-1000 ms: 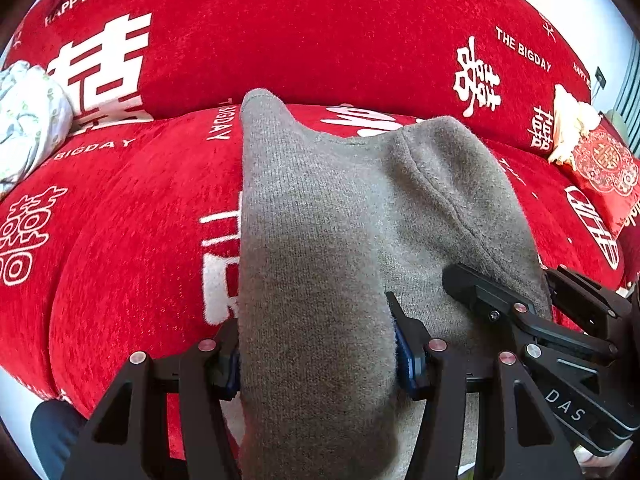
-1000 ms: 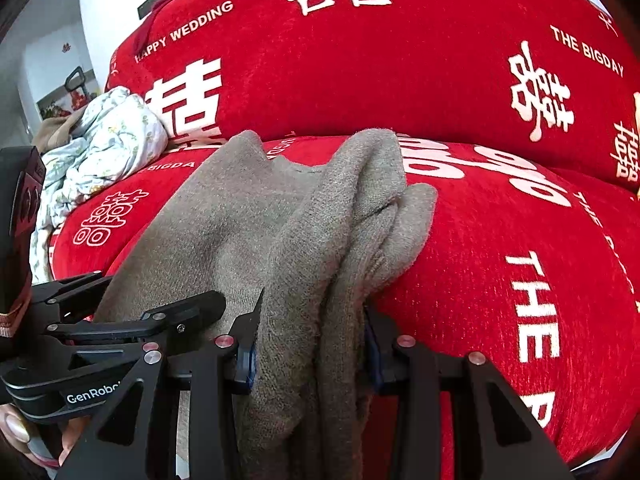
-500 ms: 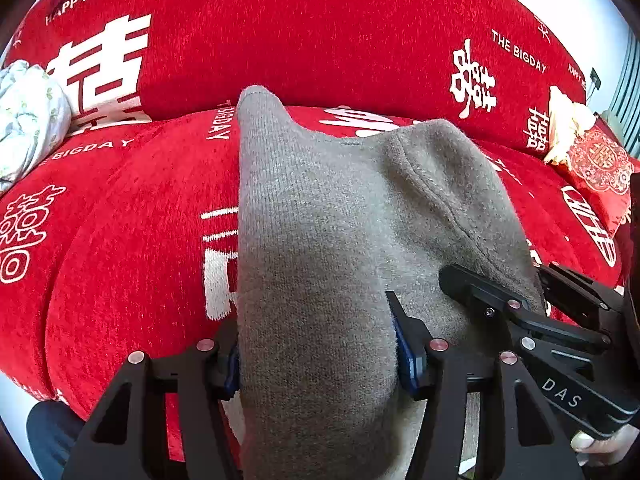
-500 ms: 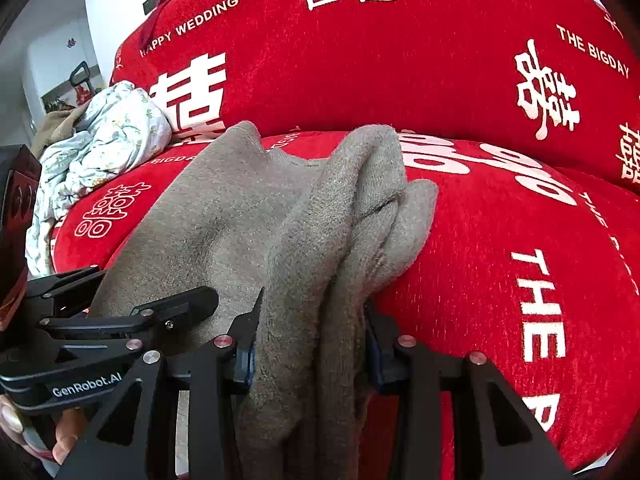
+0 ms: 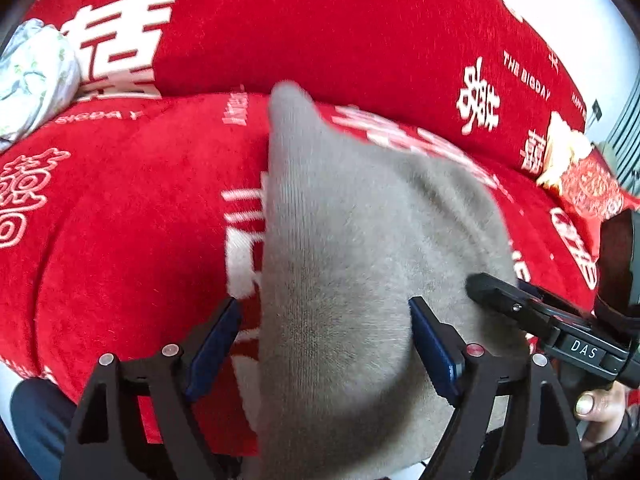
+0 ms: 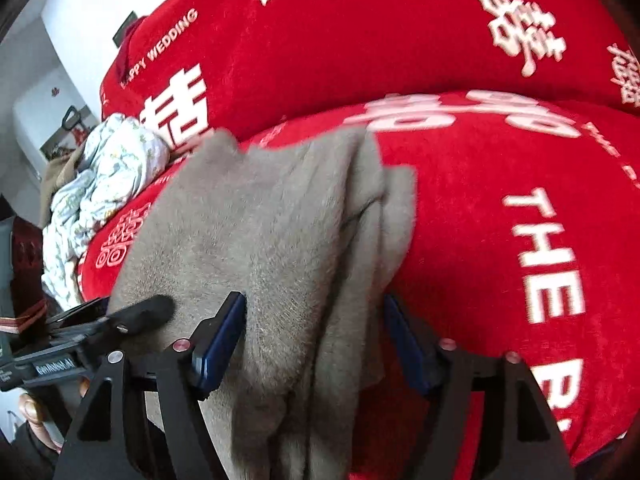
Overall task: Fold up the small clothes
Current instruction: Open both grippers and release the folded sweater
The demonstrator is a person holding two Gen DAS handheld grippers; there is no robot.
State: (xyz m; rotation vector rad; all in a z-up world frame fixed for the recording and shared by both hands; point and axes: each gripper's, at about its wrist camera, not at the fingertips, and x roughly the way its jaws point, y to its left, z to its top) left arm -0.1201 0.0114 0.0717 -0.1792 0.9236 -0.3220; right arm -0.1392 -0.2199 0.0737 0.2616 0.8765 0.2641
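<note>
**Grey knit let go on the red sofa**

Grey fleece fills both my wrist feeds. The garment point(image 5: 352, 280) lies on the seat of the red sofa cover point(image 5: 120, 240), its far corner reaching toward 12 o'clock against the backrest.

What has just changed: half a second ago both sets of pads were pressed hard into the cloth; now the jaws of my left gripper point(image 5: 324, 344) stand apart, with a clear gap of red showing beside the left pad at 9 o'clock. My right gripper point(image 6: 316, 344) has widened too, though the bunched folds sit between its pads and still brush the left one. The frames are also smeared, so both hands are on the move.

I read this as the release after laying the fold down; the piece should now stay put by itself, and I can pull back or re-grip for the next fold.

As for containers, I see none. Only a loose heap of pale floral cloth point(image 6: 100, 184) waits at 10 o'clock, and a red embroidered cushion point(image 5: 588, 188) at 2 o'clock.
</note>
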